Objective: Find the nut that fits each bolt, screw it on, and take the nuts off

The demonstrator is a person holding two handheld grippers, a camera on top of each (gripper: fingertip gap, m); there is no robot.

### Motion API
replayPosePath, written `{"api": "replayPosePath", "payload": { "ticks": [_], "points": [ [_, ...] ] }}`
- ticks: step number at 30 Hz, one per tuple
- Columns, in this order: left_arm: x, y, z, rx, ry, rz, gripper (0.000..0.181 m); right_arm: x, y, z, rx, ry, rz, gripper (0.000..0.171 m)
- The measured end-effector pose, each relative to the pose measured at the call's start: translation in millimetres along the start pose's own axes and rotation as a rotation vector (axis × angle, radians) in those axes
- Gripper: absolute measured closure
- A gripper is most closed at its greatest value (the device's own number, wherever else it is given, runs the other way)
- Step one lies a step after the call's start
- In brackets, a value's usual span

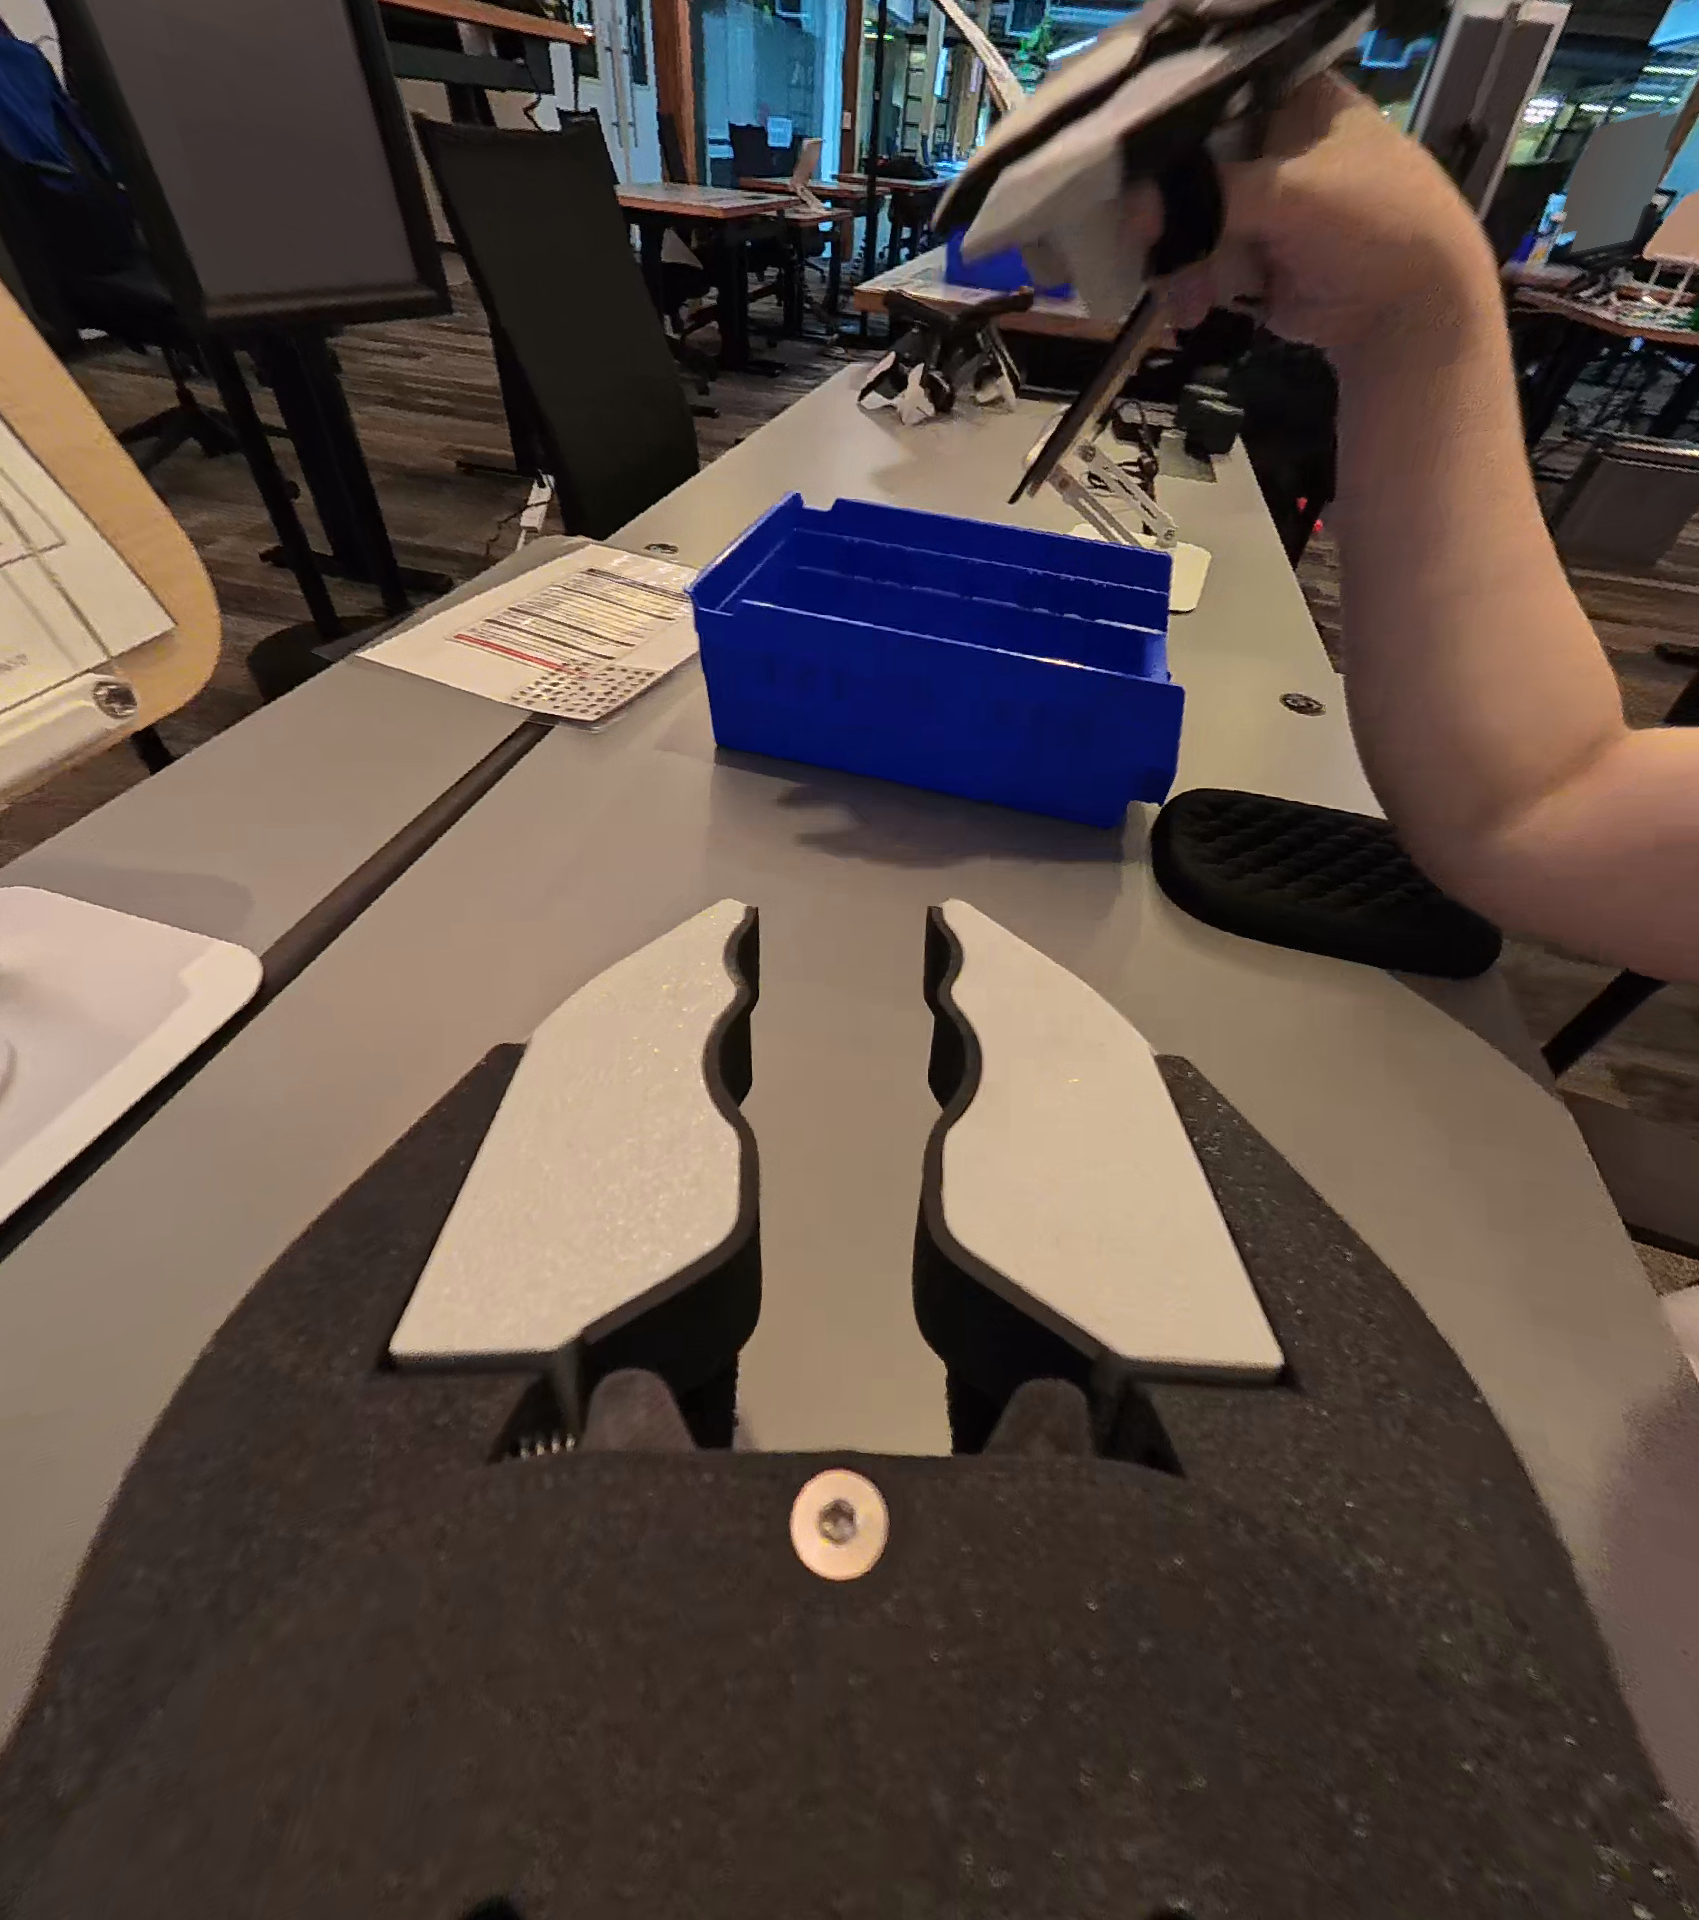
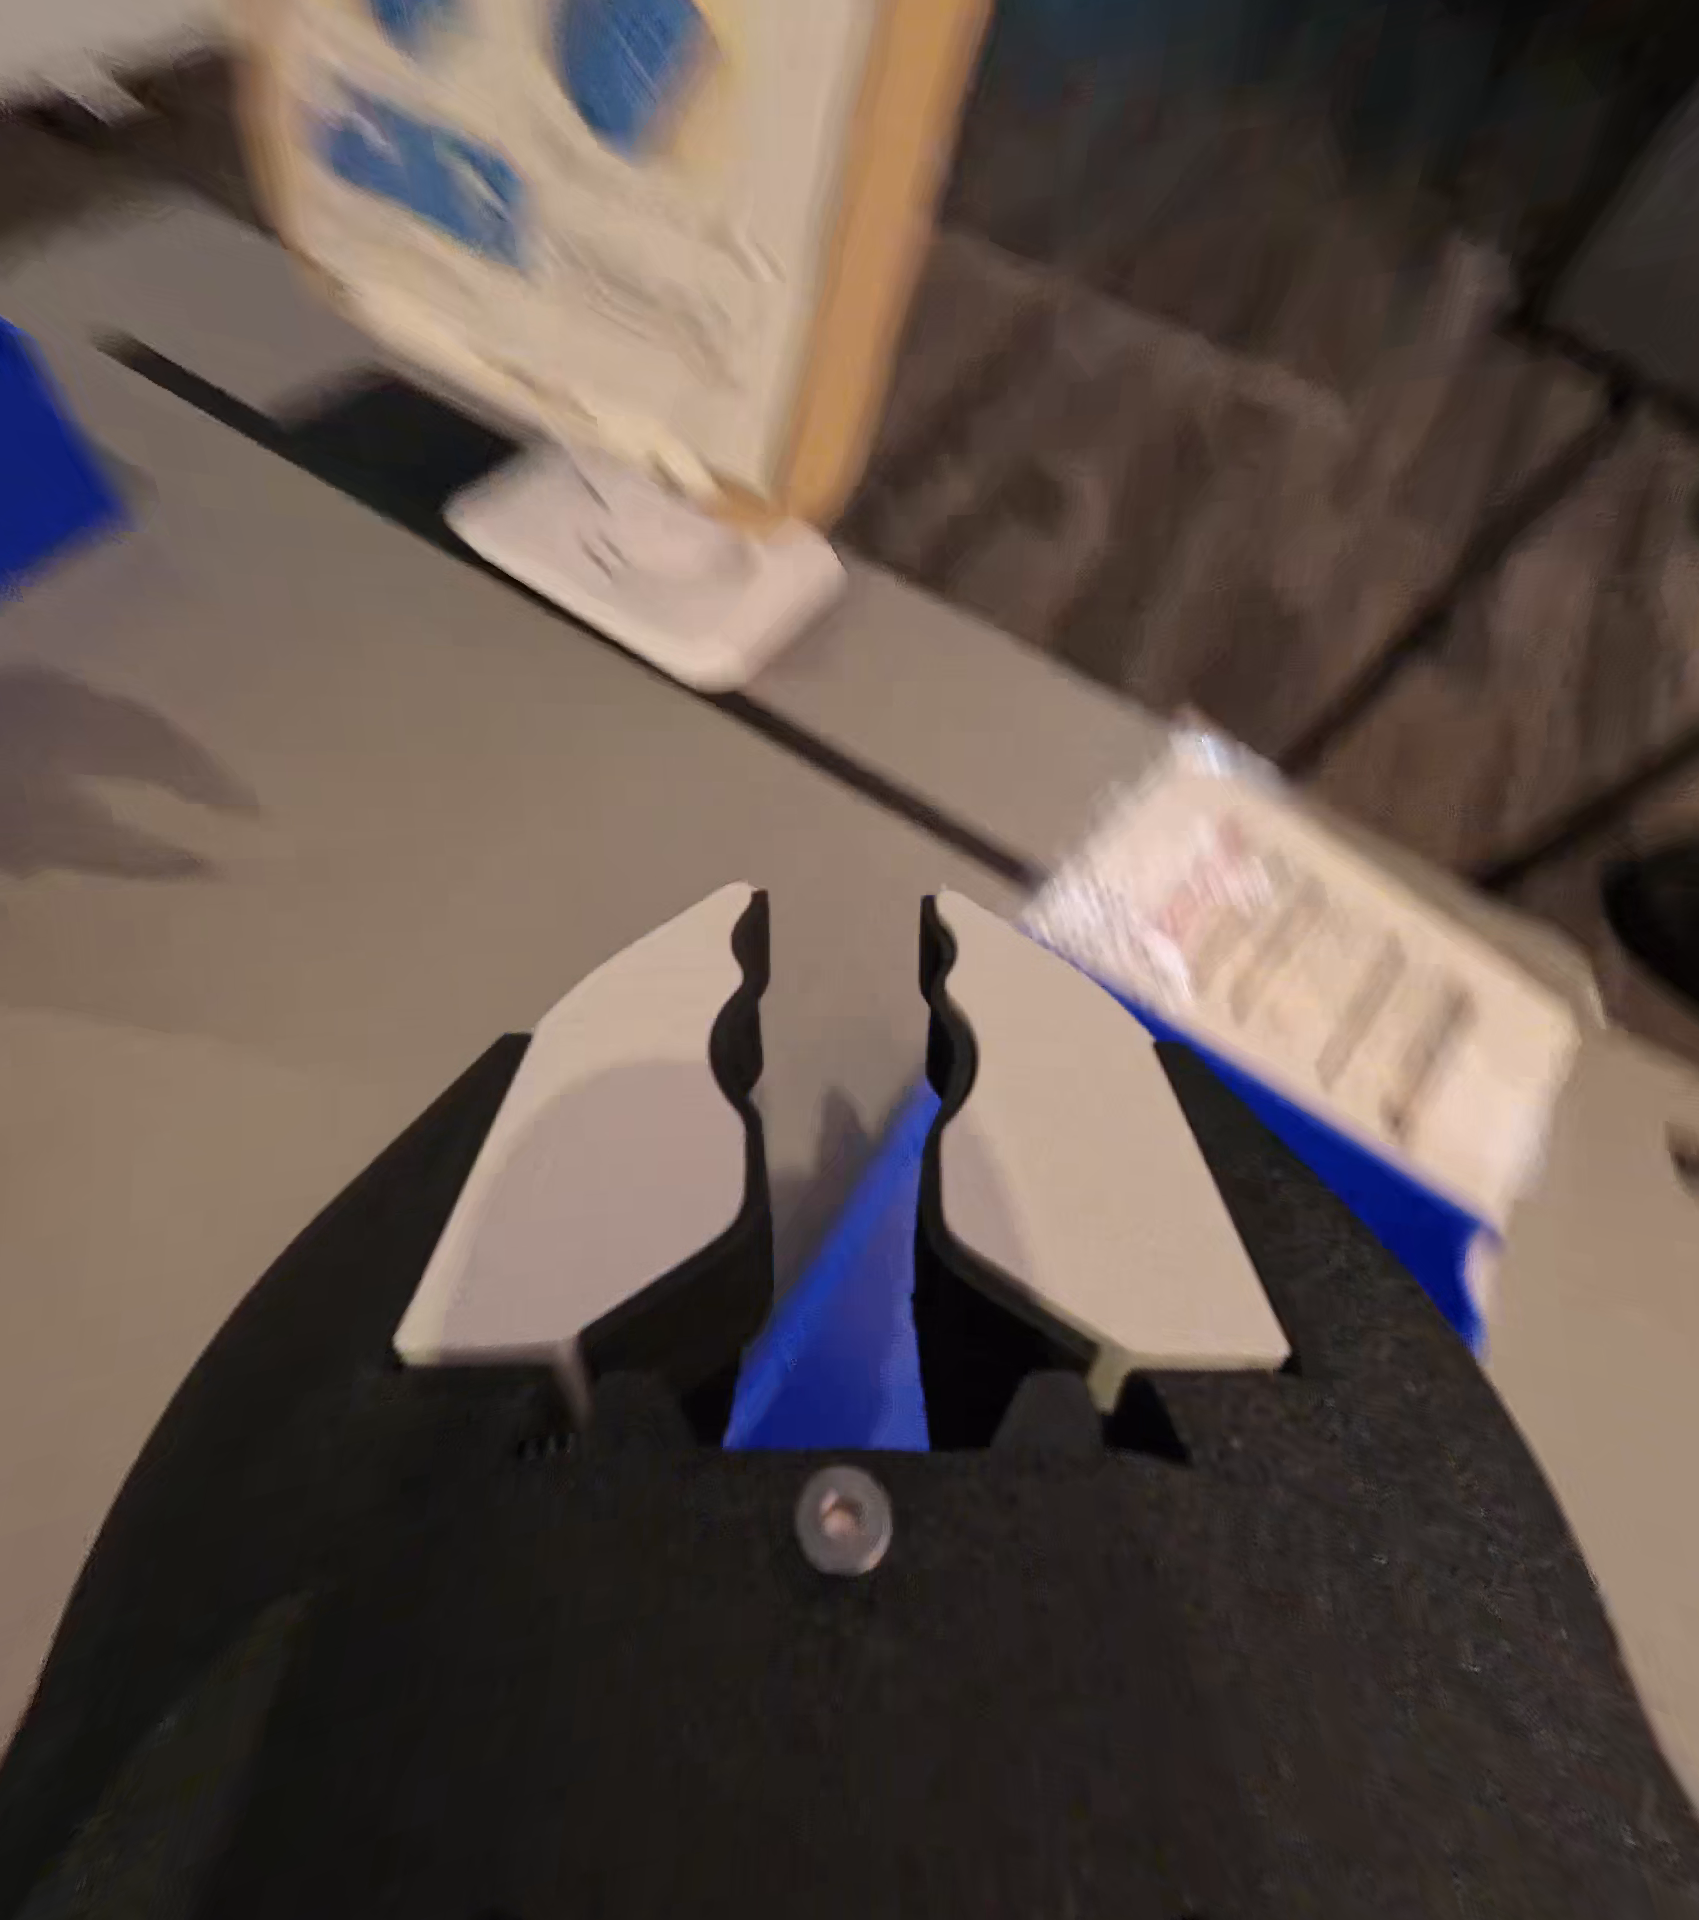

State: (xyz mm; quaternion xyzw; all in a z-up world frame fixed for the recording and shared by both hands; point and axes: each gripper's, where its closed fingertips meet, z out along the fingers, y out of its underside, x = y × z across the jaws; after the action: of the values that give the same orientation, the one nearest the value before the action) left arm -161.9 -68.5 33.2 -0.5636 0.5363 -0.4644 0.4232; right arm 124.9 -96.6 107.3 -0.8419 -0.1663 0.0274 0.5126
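Hovering low over the grey table (image 1: 554, 935), the left gripper (image 1: 842, 920) points straight at the blue bin (image 1: 938, 696), which sits ahead of its jaws and well apart from them. The jaws stand parted by a moderate gap with only bare table between them; they hold nothing. This looks like a waiting pose — aimed at the bin, where the hardware presumably is.

The right gripper (image 2: 842, 904) is raised by a hand (image 1: 1344, 239) above and beyond the bin as the left wrist view shows it, tilted downward. Its own view is heavily blurred. Its jaws are likewise apart and empty, with table showing between the tips and the bin's blue wall (image 2: 834, 1299) showing through the gap near their base. The height and tilt suggest a reach down into the bin, though that is only a judgement.

The bin has low ribs running across its inside. No bolt or nut can be made out in either view: the near wall hides the floor of the bin, so its contents cannot be told.

Beyond the left jaw tip lies a printed sheet (image 1: 564, 639), just beside the bin. A black padded rest (image 1: 1312, 883) lies to the right of the jaws, and a sign stand (image 1: 24, 997) stands off to their left.
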Motion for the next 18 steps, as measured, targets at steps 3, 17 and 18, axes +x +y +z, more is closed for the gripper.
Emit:
{"api": "replayPosePath", "payload": {
  "ticks": [3,17,18],
  "points": [
    [-5.6,-2.7,-6.4,0.005,-0.023,-0.003,0.153,-42.1,-42.1,1.2,0.177,-0.115,-0.108,0.145],
    [-27.7,-39.4,-165.6,-0.115,-0.385,-0.063,0.16,-65.0,-24.8,47.5,0.206,-0.199,-0.187,0.15],
    [-36.7,-25.1,-185.7,-0.19,-0.463,-0.104,0.16,-62.8,-23.5,46.9,0.204,-0.195,-0.186,0.15]
  ]
}}
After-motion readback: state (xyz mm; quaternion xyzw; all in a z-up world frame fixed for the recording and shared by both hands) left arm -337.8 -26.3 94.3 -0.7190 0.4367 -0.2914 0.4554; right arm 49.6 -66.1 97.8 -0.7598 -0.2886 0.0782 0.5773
